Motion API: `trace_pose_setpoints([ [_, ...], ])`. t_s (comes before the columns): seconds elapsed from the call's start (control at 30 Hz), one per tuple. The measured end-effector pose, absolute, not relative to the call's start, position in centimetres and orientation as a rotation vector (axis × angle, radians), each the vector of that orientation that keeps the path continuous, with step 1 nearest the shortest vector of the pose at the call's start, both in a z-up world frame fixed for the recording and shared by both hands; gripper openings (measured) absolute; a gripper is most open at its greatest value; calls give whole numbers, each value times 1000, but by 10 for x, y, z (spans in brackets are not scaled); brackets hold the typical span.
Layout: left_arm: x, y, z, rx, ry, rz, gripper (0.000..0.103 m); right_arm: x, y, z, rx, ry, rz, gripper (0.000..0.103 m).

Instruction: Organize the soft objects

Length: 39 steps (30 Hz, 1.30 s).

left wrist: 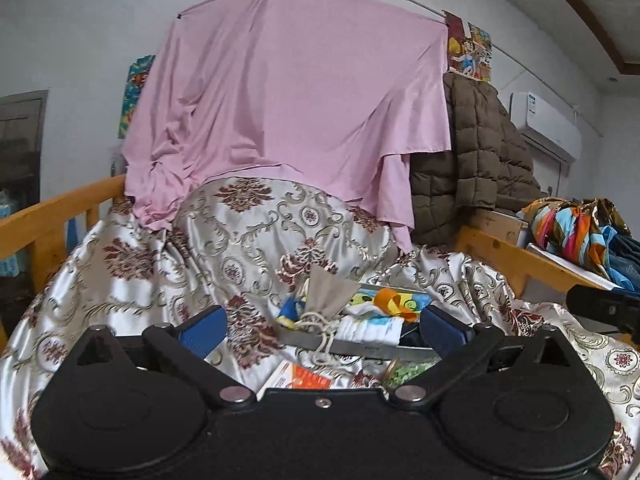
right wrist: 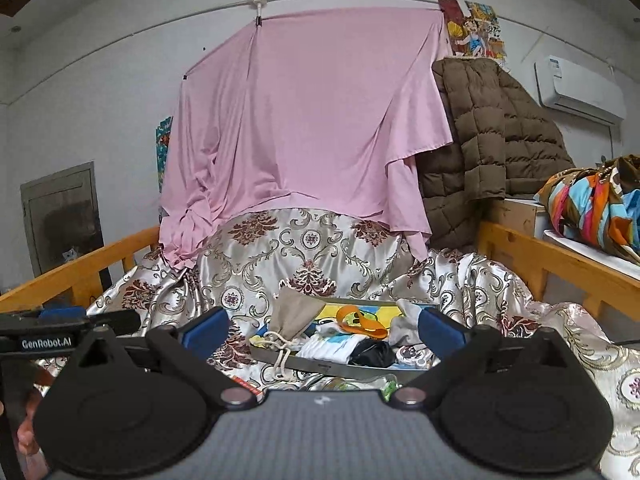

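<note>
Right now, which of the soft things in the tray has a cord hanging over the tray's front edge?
The beige drawstring pouch at the tray's left end; its white cord drapes over the rim. The socks lie inside.

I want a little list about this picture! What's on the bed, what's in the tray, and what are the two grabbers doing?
place: bed with a shiny flowered cover and wooden rails
tray: lies on the cover, in front of both grabbers
in the tray: beige drawstring pouch, orange strap, white cloth, black cloth
behind: pink sheet hung on a line, brown padded coat
left gripper: open, holding nothing
right gripper: open, holding nothing
</note>
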<state>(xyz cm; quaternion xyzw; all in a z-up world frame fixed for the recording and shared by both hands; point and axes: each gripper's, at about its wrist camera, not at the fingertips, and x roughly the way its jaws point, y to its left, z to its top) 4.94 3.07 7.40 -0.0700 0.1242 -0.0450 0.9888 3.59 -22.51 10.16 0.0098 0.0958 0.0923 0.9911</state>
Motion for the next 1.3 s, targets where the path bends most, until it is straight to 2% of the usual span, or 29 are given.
trace_pose_setpoints([
  [0.4,28,35,43,-149,303,-66,102,3,-211,69,14,188,142,103],
  [0.73,29,35,24,-153,331,-35,102,4,-230,42,112,239,84,103],
  [1.3,49,19,-10,-132,411,2,102,27,-232,-2,117,359,41,103],
])
